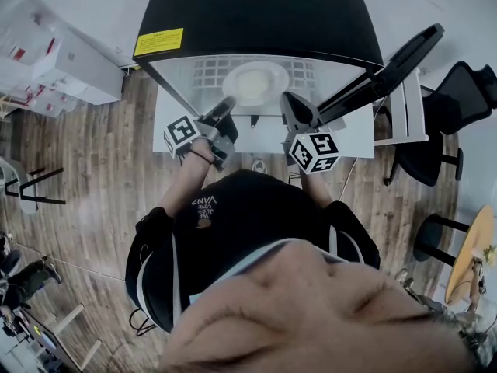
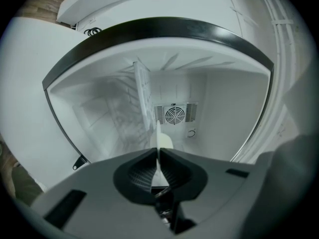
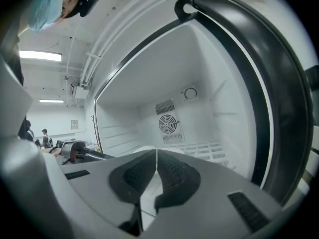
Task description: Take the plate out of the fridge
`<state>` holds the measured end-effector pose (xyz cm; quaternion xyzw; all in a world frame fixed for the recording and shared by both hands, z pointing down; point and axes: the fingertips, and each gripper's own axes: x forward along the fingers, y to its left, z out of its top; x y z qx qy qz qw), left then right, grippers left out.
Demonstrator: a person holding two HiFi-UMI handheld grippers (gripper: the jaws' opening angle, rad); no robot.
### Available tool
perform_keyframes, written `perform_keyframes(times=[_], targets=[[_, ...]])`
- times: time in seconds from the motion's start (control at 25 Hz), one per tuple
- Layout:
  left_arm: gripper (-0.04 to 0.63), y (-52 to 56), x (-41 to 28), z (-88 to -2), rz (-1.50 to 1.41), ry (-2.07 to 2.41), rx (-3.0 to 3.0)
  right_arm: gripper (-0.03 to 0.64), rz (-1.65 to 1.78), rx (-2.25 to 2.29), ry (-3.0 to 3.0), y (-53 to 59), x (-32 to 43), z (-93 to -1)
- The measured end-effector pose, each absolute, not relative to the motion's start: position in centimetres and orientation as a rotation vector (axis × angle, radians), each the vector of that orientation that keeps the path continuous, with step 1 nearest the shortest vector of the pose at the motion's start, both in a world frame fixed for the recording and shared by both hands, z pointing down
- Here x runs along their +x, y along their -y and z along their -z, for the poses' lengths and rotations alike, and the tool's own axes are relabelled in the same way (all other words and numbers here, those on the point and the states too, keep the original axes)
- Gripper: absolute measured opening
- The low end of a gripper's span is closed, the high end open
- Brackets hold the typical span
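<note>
A pale round plate [image 1: 256, 82] lies on the wire shelf [image 1: 206, 72] inside the open black-topped fridge [image 1: 256, 14]. My left gripper [image 1: 229, 101] reaches in from the lower left and is shut on the plate's near-left rim. In the left gripper view the plate [image 2: 160, 142] shows edge-on as a thin white strip clamped between the jaws of the left gripper [image 2: 158, 151]. My right gripper [image 1: 286, 98] is at the fridge opening just right of the plate. In the right gripper view the right gripper [image 3: 156, 152] is shut with nothing between its jaws.
The fridge door [image 1: 388, 68] stands open to the right. A fan grille [image 2: 174, 114] sits on the fridge's back wall. A black chair [image 1: 458, 107] is right of the fridge, white boxes [image 1: 54, 53] are on the left, and a round table [image 1: 474, 255] is at the lower right.
</note>
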<state>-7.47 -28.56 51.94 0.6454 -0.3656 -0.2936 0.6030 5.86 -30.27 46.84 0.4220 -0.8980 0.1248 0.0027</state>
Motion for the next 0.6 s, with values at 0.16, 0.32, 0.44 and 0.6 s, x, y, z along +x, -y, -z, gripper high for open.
perform_keyframes(times=[0.16,0.32,0.44,0.6], targets=[[0.034,28.3,-7.5,-52.1,0.680,0.845,1.492,0.014,-0.474,1.328,2.792,30.5,5.8,-47.8],[0.032,28.2,-7.4,-52.1,0.678,0.841,1.483,0.014,-0.570,1.345,2.786,30.9,6.0,-48.5],[0.032,28.1,-7.5,-52.4,0.674,0.841,1.482,0.121,-0.678,1.351,2.776,31.2,6.0,-49.3],[0.032,28.1,-7.5,-52.2,0.683,0.831,1.475,0.146,-0.874,1.335,2.800,31.5,5.8,-49.9]])
